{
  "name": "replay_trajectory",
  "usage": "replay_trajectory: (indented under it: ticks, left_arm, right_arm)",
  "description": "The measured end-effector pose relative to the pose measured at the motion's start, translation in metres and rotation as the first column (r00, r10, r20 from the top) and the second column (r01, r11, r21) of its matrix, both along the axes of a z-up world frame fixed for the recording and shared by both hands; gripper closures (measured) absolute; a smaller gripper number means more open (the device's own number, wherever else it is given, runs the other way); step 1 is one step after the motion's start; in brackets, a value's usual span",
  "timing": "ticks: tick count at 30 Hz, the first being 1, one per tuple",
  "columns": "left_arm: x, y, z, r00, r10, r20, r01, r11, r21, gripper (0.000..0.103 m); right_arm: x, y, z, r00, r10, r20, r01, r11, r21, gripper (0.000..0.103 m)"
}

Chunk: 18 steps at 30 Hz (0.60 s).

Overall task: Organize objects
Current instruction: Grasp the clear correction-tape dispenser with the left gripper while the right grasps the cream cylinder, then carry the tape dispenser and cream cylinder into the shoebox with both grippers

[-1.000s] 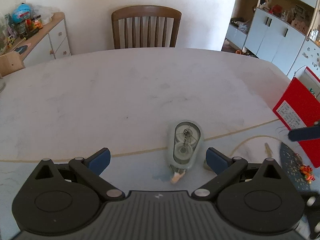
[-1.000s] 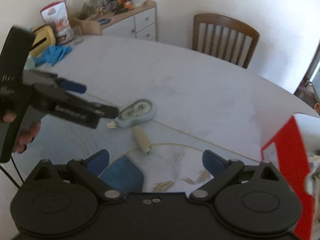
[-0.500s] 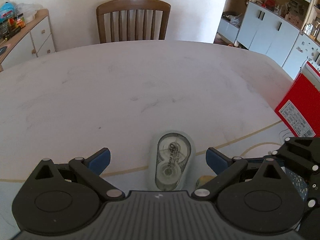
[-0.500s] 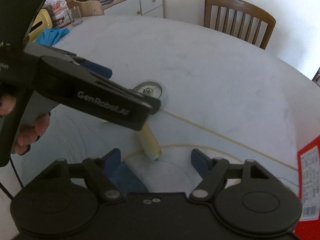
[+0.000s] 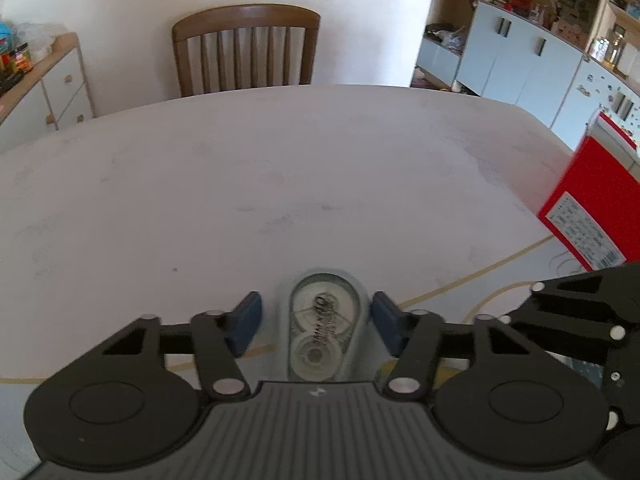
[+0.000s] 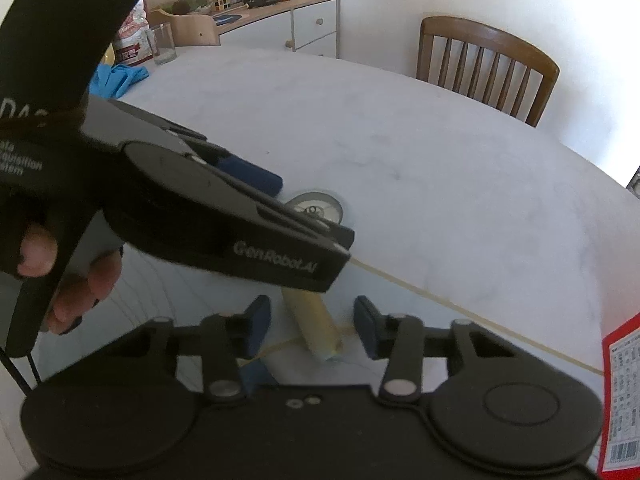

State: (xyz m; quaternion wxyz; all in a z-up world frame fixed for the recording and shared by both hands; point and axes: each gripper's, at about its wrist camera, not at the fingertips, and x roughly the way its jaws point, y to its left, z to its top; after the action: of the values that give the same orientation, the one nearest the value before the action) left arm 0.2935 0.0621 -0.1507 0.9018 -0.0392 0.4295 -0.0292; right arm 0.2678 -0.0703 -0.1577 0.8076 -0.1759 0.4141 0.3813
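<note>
Left gripper point(image 5: 316, 322): our fingers closing around the correction tape point(image 5: 323, 330), small gaps either side.
Right gripper point(image 6: 312, 326): our fingers closing around the cream tube point(image 6: 316, 324), not touching.
Worktop point(image 5: 280, 168): carries both.

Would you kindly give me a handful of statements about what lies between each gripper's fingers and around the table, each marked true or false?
1. The correction tape dispenser lies between the fingers of the left gripper, whose jaws are closing. True.
2. The right gripper straddles a blue pen. False: a pale yellow cylinder lies between its closing jaws.
3. A wooden chair stands at the far side of the table. True.
4. The red box sits left of the tape dispenser. False: it is at the right edge.
5. A glass stands at the table's far corner. True.
</note>
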Motion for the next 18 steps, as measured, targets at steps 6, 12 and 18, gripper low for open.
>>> replay_trajectory:
  ticks: [6, 12, 18]
  left_arm:
    - [-0.002, -0.003, 0.0, 1.0, -0.008, -0.001, 0.008, 1.0, 0.007, 0.052]
    - [-0.004, 0.001, 0.003, 1.0, 0.025, -0.009, -0.025, 1.0, -0.001, 0.052]
    - [-0.013, 0.002, 0.013, 0.999, 0.044, -0.015, -0.044, 0.999, -0.009, 0.052]
  right_arm:
    - [-0.003, 0.0, 0.002, 1.0, -0.003, 0.001, 0.003, 1.0, -0.015, 0.079]
    - [-0.001, -0.002, 0.006, 0.999, -0.051, -0.014, 0.05, 0.998, -0.032, 0.089]
    - [-0.003, -0.025, 0.017, 0.988, -0.14, -0.061, 0.14, 0.99, 0.005, 0.089]
